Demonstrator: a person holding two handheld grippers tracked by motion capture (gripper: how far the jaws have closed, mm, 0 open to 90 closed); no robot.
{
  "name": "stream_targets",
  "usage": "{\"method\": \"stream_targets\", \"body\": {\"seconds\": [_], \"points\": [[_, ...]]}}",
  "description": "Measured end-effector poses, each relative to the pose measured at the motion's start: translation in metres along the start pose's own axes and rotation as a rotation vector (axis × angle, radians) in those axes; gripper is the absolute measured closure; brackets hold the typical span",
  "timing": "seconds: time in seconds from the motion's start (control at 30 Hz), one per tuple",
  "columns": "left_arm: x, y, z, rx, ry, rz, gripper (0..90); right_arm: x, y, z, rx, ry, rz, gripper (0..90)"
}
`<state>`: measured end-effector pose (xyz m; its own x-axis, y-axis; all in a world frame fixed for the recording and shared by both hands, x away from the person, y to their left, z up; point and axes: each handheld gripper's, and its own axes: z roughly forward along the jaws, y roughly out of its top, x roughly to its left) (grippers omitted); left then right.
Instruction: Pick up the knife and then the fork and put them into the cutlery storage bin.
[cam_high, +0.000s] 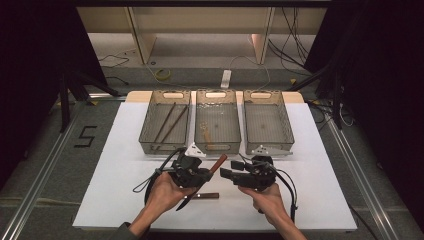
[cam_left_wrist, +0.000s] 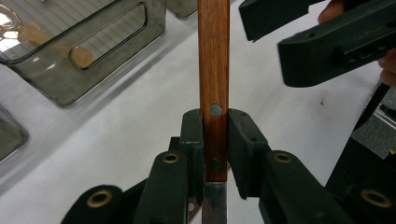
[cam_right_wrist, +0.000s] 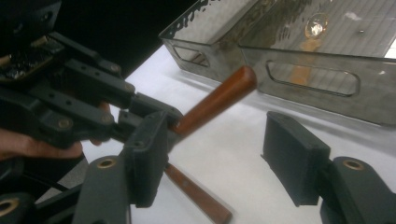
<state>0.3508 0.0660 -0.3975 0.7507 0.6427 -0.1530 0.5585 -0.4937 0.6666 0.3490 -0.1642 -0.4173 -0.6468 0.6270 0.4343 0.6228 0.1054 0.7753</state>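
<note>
— Hands low: left gripper (cam_high: 212, 167) clamps a knife (cam_left_wrist: 213, 56) by its wooden handle, lifted above the table (cam_high: 120, 150).
— Right gripper (cam_high: 226, 173)?
— Jaws apart, just beside it. Second knife (cam_high: 206, 195) lies below; three bins (cam_high: 217, 122) behind.

Black hand-held grippers (cam_high: 207, 172), brass rivets

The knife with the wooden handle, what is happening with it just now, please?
A person holds the left gripper shut on a knife by its riveted wooden handle, lifted above the white table. The right gripper is open and close to the handle's free end, perhaps ready to take it. A second knife lies on the table below. Three grey bins stand behind; the left one holds chopsticks.
</note>
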Motion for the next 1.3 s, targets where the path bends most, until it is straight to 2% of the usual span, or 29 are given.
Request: {"method": "stream_targets", "body": {"seconds": [0.17,0.23,0.47,0.67,0.73,0.77,0.8,0.9,0.97,1.03,1.07,1.2,1.3], "points": [[-0.002,0.000,0.000,-0.023,-0.001,-0.002,76.3,0.000,0.003,0.006,0.000,0.025,0.020,46.2],[-0.002,0.000,-0.001,-0.047,0.000,-0.007,76.3,-0.002,0.004,0.008,-0.006,0.043,0.046,48.1],[-0.009,0.002,-0.002,-0.083,0.008,0.006,76.3,-0.004,0.007,0.010,-0.028,0.085,0.088,55.4],[-0.014,0.002,-0.003,-0.115,0.008,0.010,76.3,-0.004,0.008,0.011,-0.044,0.100,0.110,64.1],[-0.016,0.002,-0.003,-0.118,0.016,0.020,76.4,-0.004,0.008,0.012,-0.045,0.107,0.118,70.9],[-0.016,0.001,-0.004,-0.154,0.010,0.014,89.4,-0.004,0.008,0.012,-0.049,0.114,0.123,75.3],[-0.017,0.002,-0.006,-0.165,0.020,0.017,89.6,-0.003,0.008,0.011,-0.058,0.079,0.116,80.6],[-0.019,0.003,-0.007,-0.157,0.023,0.030,89.3,-0.005,0.010,0.010,-0.055,0.107,0.126,81.6],[-0.019,0.003,-0.009,-0.173,0.017,0.033,88.7,-0.005,0.012,0.008,-0.071,0.126,0.129,81.9],[-0.018,0.005,-0.013,-0.160,0.003,0.029,75.4,-0.004,0.013,0.005,-0.088,0.118,0.109,81.9],[-0.017,0.005,-0.015,-0.173,0.003,0.027,72.4,-0.005,0.014,0.003,-0.097,0.111,0.111,81.9],[-0.017,0.007,-0.018,-0.148,-0.019,0.023,58.4,-0.012,0.017,-0.005,-0.112,0.100,0.111,81.9],[-0.017,0.006,-0.017,-0.147,0.003,0.031,46.5,-0.012,0.022,-0.013,-0.127,0.100,0.097,81.9]]}}
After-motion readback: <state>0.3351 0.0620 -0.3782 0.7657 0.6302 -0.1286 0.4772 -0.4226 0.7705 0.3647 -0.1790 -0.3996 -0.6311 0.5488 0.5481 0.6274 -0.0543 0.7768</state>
